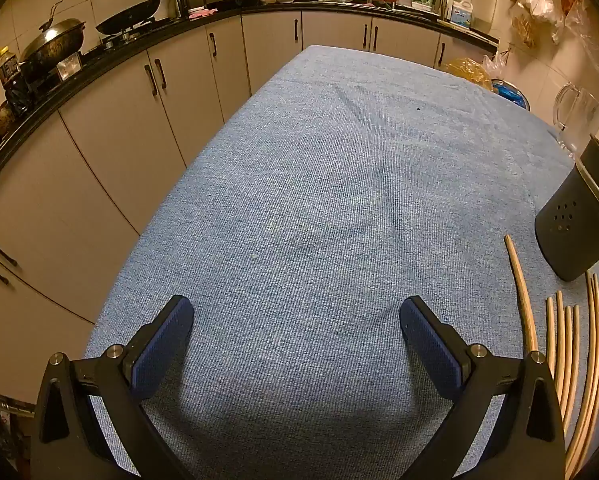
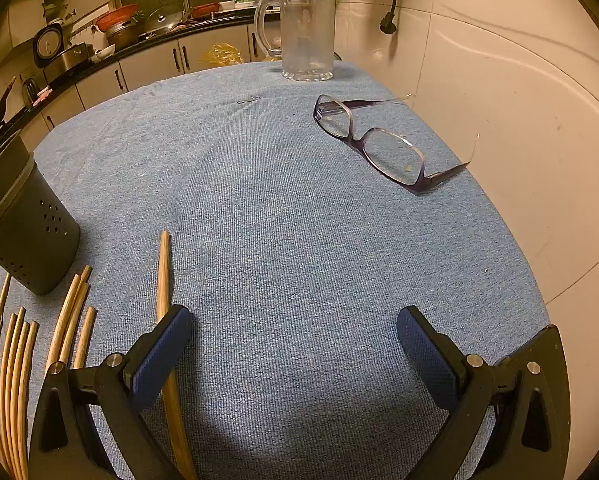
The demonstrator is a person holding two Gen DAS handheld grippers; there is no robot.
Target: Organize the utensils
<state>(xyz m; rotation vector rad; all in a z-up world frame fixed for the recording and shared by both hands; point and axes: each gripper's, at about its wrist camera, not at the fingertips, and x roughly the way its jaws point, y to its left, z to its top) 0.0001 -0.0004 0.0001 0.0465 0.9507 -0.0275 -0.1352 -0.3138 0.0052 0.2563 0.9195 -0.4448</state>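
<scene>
Since the chopsticks point(image 2: 75, 312) are all lying loose in a tight fan on the blue-clothed worktop point(image 2: 299, 220), the obvious way this goes sideways is trying to pinch one and dragging two or three neighbours along with it; they're thin, round and pale, so I'd guess they roll or skate on the cloth if a pad clips them off-centre. One stray stick point(image 2: 164, 276) lies apart from the bunch, passing just under the right gripper point(image 2: 294, 344)'s left finger, so a careless close could shove it away; feeding sticks into the dark perforated holder point(image 2: 31, 236) just beyond the bunch could also tip it, hard to say how heavy it is.

Both grippers are spread wide with nothing between the pads; the left gripper point(image 1: 296, 338) hangs over bare cloth, sticks off to its right. Also worth not bumping: the glasses point(image 2: 375, 144) and the glass mug point(image 2: 307, 32) farther back.
</scene>
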